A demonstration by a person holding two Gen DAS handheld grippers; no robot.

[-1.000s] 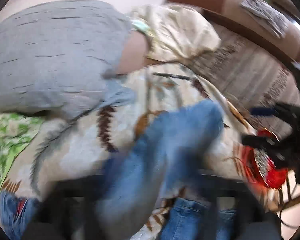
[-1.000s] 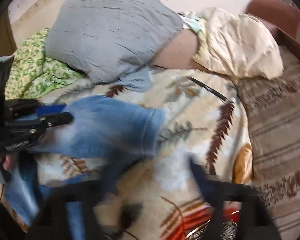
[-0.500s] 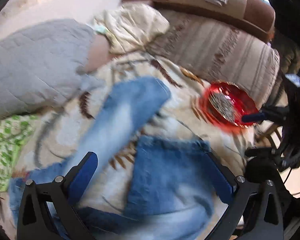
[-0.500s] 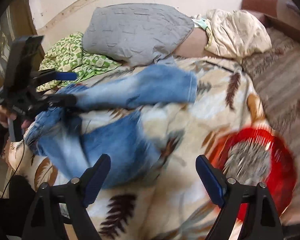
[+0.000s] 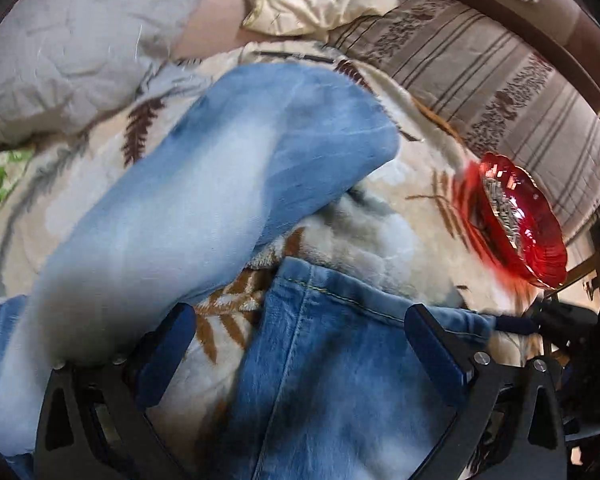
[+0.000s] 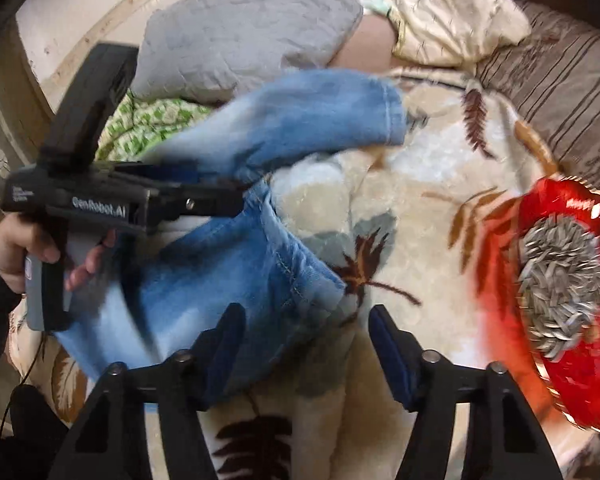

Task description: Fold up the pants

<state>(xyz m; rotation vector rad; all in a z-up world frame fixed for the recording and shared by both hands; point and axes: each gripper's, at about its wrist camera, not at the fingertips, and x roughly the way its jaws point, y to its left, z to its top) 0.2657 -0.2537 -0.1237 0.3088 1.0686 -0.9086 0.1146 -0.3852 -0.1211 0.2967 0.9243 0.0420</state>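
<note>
Denim jeans [image 6: 236,280] lie rumpled on the blanket [image 6: 412,208], one leg flung toward the pillow [image 6: 244,32], the other's hem just before both grippers. The left gripper [image 5: 300,344] stands spread over that hem, gripping nothing; the right gripper [image 6: 304,344], whose jaws have just been closing, has the hem's corner between its pads, not visibly pinched. Each should probably pinch a hem corner squarely, clear of the red bowl [image 6: 572,380], before drawing the leg flat.

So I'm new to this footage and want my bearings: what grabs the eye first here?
The light blue jeans sprawled across the leaf-patterned blanket fill the middle of both views. At the blanket's right edge sits a bright red dish heaped with seeds. The left gripper stands open over one jeans leg.
</note>
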